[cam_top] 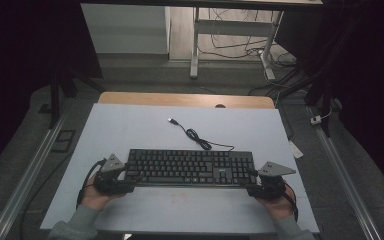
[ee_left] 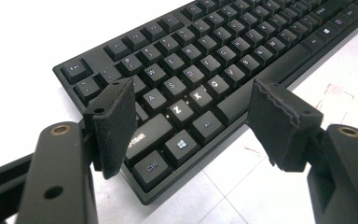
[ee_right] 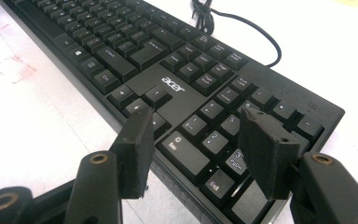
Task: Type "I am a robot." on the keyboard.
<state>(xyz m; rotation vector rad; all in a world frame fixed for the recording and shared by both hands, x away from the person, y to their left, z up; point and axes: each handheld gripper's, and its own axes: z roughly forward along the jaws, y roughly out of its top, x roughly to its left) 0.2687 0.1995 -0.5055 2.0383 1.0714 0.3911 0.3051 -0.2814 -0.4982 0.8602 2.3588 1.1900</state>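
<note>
Black keyboard (cam_top: 190, 167) lies between the open left tool (cam_top: 130, 181) and open right tool (cam_top: 250, 183)

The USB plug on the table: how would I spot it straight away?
Start at the black keyboard on the white table. Its thin black cable leaves the back edge, coils once and runs toward the far side. The USB plug is its small free end, lying alone on bare white.

High view looks down from above; both claw views sit close over opposite ends of the keyboard (cam_top: 190, 167).
</note>
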